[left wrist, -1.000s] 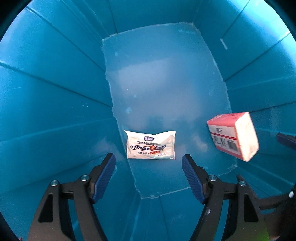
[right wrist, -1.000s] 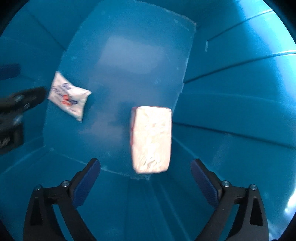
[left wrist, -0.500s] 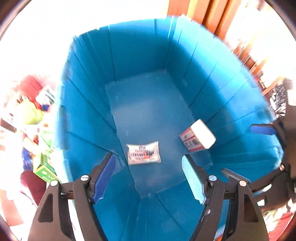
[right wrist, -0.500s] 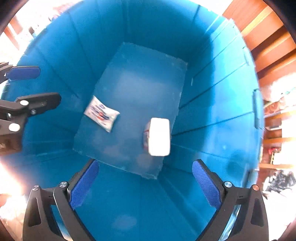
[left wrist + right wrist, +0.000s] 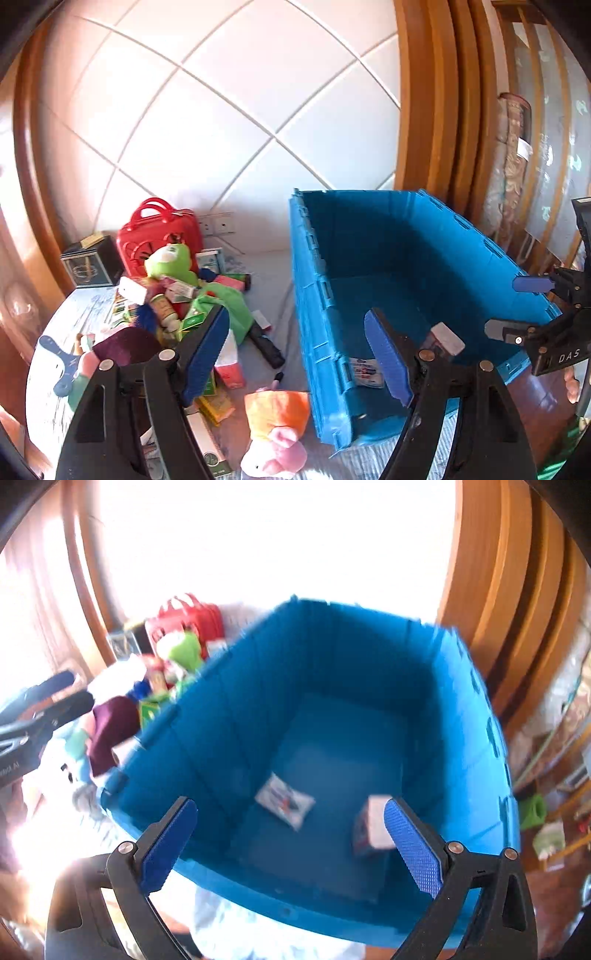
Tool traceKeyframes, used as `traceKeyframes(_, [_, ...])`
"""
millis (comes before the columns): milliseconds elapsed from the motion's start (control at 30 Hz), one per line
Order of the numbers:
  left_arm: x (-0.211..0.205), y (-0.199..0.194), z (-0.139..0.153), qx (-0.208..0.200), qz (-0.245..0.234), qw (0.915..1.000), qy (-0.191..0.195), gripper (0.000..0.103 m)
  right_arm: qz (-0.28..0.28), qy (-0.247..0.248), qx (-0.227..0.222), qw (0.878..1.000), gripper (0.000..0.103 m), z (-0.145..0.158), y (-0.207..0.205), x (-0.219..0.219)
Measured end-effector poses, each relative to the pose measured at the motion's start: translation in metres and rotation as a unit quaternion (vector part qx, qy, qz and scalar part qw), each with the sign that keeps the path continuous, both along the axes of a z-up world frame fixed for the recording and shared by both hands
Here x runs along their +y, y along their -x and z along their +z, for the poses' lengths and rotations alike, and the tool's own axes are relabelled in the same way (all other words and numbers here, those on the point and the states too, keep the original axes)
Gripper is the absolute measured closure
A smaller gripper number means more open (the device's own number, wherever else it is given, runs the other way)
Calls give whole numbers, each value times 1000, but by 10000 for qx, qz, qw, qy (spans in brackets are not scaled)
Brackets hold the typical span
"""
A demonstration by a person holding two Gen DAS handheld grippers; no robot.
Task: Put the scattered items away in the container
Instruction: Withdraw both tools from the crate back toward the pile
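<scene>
Tongs: your left tongs [image 5: 295, 354] are widening with nothing between them, your right tongs [image 5: 291, 845] gape empty above the blue container [image 5: 314, 295]. Aim left for the scattered pile [image 5: 173, 295] beside it; single out one item.

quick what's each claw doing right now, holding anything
left claw: jaws opening, nothing between them, beside the blue crate.
right claw: open, empty, above the crate.
</scene>
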State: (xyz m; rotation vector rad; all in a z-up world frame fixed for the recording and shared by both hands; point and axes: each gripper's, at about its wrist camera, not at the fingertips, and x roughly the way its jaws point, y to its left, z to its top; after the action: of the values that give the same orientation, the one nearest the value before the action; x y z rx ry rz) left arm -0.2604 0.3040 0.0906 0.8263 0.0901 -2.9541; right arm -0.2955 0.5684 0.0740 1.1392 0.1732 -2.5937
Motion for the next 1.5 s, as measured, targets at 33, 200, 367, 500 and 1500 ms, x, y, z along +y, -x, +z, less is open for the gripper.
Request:
traceKeyframes(33, [-10, -10, -3, 65, 190, 9998, 4, 23, 32, 68, 174, 9998, 0, 2, -5, -6])
traceKeyframes(200, [-60, -56, -21, -30, 1254, 9919, 185, 23, 591, 558, 632, 9947, 0, 6, -23, -41])
traceKeyframes(367, [-119, -102, -41, -246, 2040, 9787, -28, 23, 988, 737, 620, 9904, 0, 4, -26, -81])
traceKeyframes(500, [-162, -134, -54, -332, 2448, 9688, -225, 23, 1147, 760, 664, 9883, 0, 8, -36, -113])
traceKeyframes(1500, [-326, -128, -246, -2250, 1641, 9537, -1138, 23, 477, 5, -1290, 9905, 0, -186, -47, -371])
